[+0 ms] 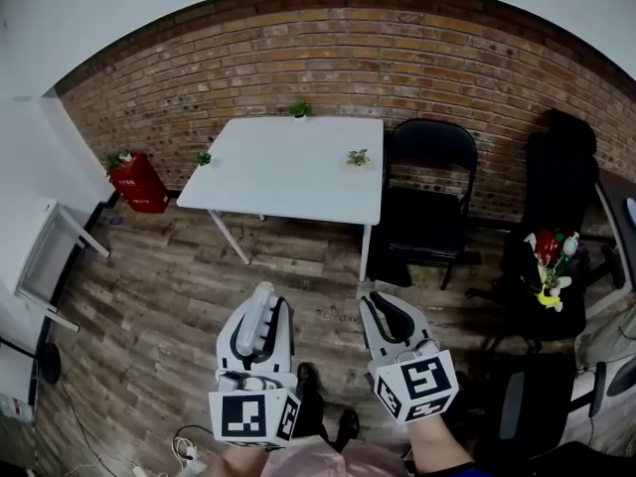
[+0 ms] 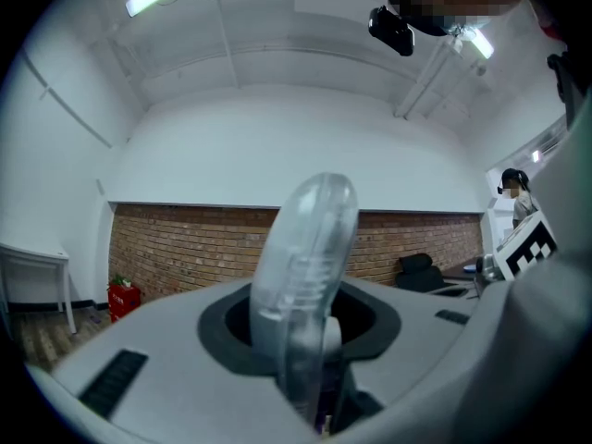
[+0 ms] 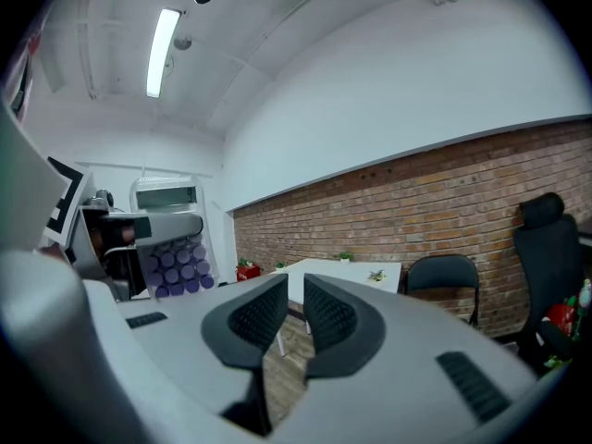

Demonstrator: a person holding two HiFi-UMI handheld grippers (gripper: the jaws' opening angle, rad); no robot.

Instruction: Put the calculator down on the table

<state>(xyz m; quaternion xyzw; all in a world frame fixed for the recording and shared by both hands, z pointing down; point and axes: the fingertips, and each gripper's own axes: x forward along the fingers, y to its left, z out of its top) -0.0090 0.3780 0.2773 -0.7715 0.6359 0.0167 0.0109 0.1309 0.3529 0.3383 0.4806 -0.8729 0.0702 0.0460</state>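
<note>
My left gripper (image 1: 260,318) is shut on the calculator (image 1: 254,318), a pale clear-cased slab that stands up on edge between the jaws. In the left gripper view the calculator (image 2: 305,276) fills the middle, edge on. From the right gripper view I see its face with round purple keys (image 3: 176,265) at the left. My right gripper (image 1: 384,311) hangs beside the left one, jaws close together with nothing between them (image 3: 291,308). Both are held over the wooden floor, well short of the white table (image 1: 288,182).
Three small plants (image 1: 358,157) sit on the table near its edges. A black folding chair (image 1: 429,192) stands to its right, a red box (image 1: 137,182) to its left. An office chair (image 1: 556,187) with clutter is at the right, a white rack (image 1: 50,261) at the left.
</note>
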